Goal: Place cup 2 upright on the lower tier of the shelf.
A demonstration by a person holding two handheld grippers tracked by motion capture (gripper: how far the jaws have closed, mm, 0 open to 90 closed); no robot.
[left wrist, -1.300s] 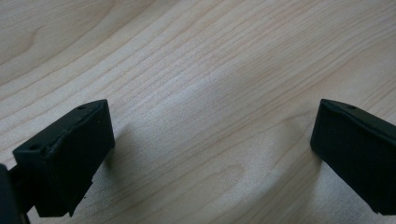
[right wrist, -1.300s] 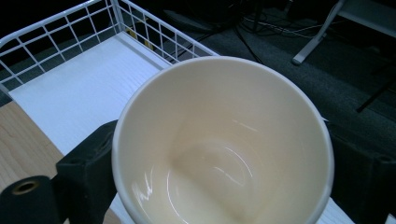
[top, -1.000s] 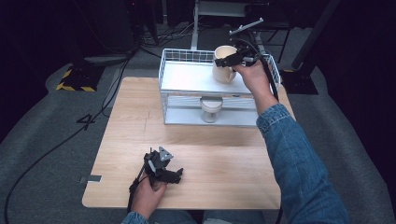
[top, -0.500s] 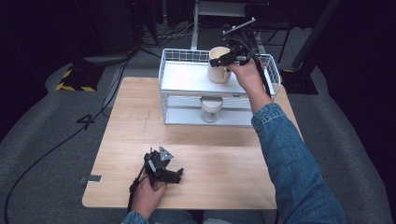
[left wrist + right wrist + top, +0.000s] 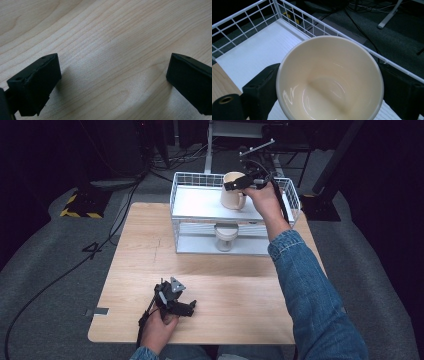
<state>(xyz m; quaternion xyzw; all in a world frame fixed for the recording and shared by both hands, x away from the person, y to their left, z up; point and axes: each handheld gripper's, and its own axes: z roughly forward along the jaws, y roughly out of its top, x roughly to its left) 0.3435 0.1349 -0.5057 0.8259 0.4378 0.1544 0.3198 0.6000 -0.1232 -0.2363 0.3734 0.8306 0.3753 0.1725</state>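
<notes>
The right gripper [image 5: 239, 182]'s fingers [image 5: 259, 91] clamp the cream mug [image 5: 329, 80] by its sides over the wire rack [image 5: 182, 182]'s top shelf. It's probably tilted and may topple if released. The left gripper [image 5: 172, 301]'s fingers stand apart on the counter [image 5: 135, 250].

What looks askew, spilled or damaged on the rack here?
Nothing stands out. The cream mug is upright and empty over the rack's top shelf, gripped by the right tongs. A second cup sits upside down on the lower shelf, which looks deliberate.
</notes>
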